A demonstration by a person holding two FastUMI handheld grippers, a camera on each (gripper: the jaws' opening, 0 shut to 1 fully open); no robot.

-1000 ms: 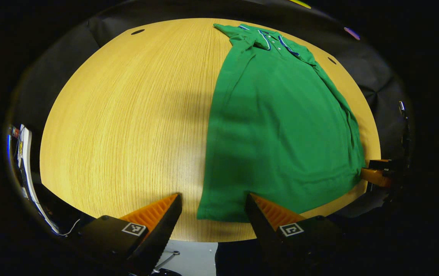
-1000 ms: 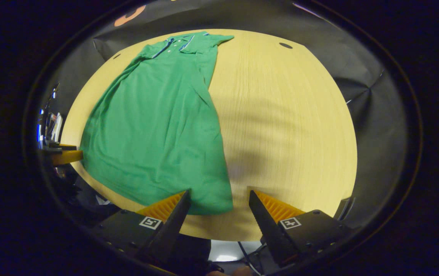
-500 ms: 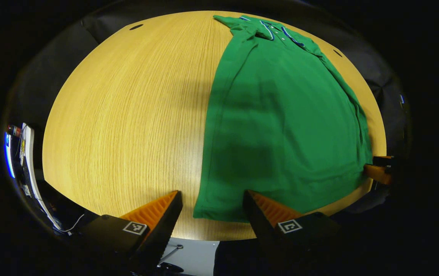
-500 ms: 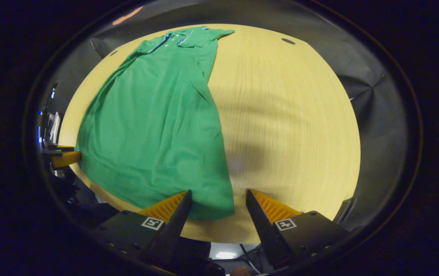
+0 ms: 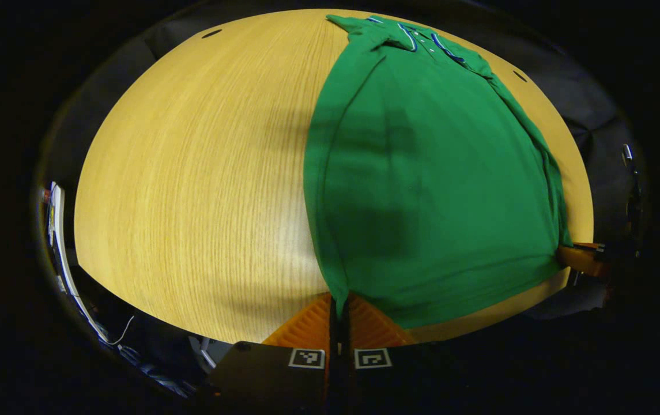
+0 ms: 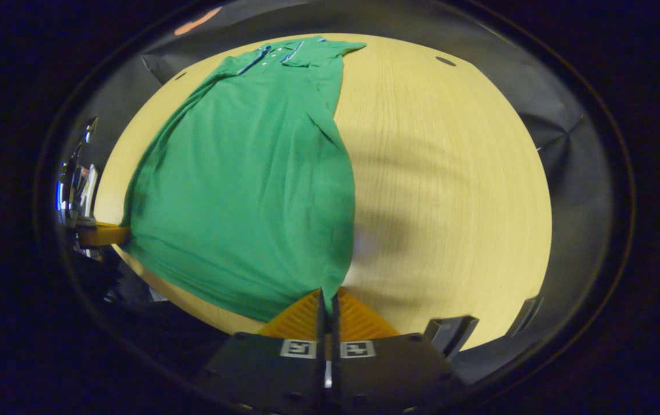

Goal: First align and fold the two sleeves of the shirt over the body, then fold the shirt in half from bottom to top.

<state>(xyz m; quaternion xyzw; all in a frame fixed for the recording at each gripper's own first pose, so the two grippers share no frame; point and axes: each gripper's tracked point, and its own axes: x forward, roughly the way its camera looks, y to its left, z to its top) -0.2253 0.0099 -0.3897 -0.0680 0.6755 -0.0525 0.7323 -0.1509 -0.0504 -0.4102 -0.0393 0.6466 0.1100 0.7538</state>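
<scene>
Now both my grippers are clamped on the hem: the left gripper [image 5: 340, 311] pinches one bottom corner of the green short-sleeved polo shirt [image 5: 427, 178] with its jaws closed on the cloth, and the right gripper [image 6: 327, 304] does the same at the other bottom corner. From each pinch the shirt runs straight away across the round pale wooden table [image 5: 191, 173], its long axis along my fingers, collar at the far edge. I judge the sleeves already folded in, so the coming move carries the hem toward that collar, both hands equally near.
</scene>
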